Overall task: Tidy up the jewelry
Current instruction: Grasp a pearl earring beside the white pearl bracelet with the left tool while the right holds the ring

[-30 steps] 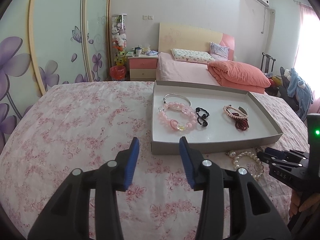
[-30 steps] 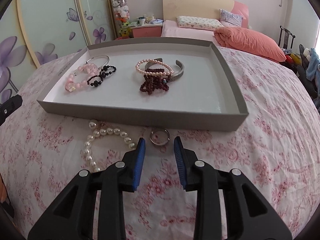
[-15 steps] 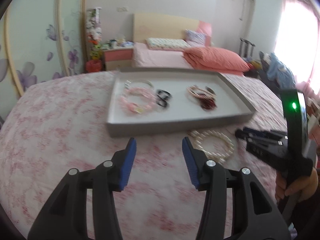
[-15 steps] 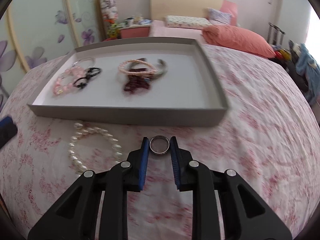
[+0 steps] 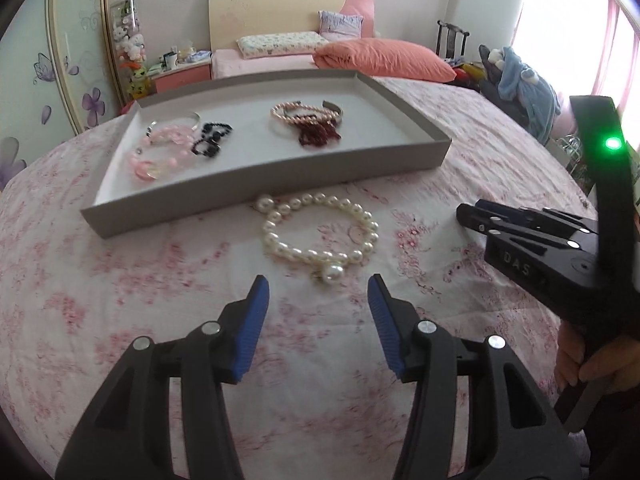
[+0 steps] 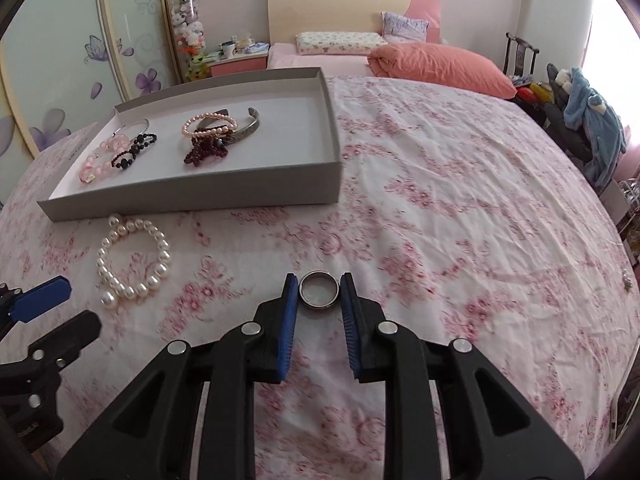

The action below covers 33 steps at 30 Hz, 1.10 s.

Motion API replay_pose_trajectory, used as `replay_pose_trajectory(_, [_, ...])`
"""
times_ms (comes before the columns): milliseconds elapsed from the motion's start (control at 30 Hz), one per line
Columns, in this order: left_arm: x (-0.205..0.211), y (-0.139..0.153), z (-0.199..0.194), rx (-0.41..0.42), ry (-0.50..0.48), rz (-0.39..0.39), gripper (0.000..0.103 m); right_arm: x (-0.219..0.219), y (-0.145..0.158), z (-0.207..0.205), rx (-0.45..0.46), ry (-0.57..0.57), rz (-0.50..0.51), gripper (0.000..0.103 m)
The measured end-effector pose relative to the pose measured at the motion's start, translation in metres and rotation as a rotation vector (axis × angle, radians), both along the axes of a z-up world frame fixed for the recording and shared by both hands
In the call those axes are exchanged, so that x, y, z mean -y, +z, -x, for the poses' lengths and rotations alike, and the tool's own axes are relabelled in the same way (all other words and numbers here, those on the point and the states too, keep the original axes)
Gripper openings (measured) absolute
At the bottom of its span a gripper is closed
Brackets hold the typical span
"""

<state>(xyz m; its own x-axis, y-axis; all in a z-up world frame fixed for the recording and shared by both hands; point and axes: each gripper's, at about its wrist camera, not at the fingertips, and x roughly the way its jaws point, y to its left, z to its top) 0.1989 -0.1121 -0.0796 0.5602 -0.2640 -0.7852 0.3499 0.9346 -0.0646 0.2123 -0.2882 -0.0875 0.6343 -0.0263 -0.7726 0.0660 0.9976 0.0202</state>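
Note:
My right gripper (image 6: 319, 294) is shut on a silver ring (image 6: 319, 295), held just above the floral cloth, to the right of the grey tray (image 6: 192, 199). My left gripper (image 5: 317, 294) is open and empty, just in front of a white pearl bracelet (image 5: 320, 232) that lies on the cloth before the tray (image 5: 256, 184). The pearl bracelet also shows in the right wrist view (image 6: 132, 260). The tray holds a pink bead bracelet (image 5: 160, 156), a black bead bracelet (image 5: 210, 142), a pink pearl bracelet (image 5: 296, 114), a dark red bracelet (image 5: 320, 134) and silver bangles.
The right gripper (image 5: 532, 240) shows at the right of the left wrist view, the left gripper (image 6: 36, 300) at the left edge of the right wrist view. A bed with an orange pillow (image 6: 440, 64) and a nightstand (image 6: 236, 64) stand beyond the table.
My right gripper closed on the silver ring and drew back to the right with it. My left gripper swung right toward the pearl bracelet and stays open.

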Motion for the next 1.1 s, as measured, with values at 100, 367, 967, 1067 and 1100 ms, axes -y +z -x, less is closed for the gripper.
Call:
replay_pose_trajectory(100, [0.007, -0.005, -0.004, -0.012, 0.02, -0.01, 0.051, 0.001, 0.0, 0.0, 0.0, 0.0, -0.009, 0.023])
replay_pose_trajectory(367, [0.016, -0.008, -0.011, -0.017, 0.072, -0.025, 0.047, 0.005, 0.0, 0.0, 0.0, 0.003, -0.027, 0.023])
replay_pose_trajectory(967, [0.014, -0.009, -0.008, 0.013, 0.094, -0.067, 0.016, 0.006, 0.0, 0.0, 0.001, 0.003, -0.031, 0.023])
replay_pose_trajectory(1067, [-0.001, -0.01, -0.004, 0.011, 0.1, -0.062, 0.016, 0.005, 0.0, 0.0, 0.001, 0.003, -0.028, 0.023])
replay_pose_trajectory(1100, [-0.009, -0.01, -0.003, 0.013, 0.107, -0.064, 0.016, 0.005, 0.0, 0.0, 0.001, 0.004, -0.025, 0.023])
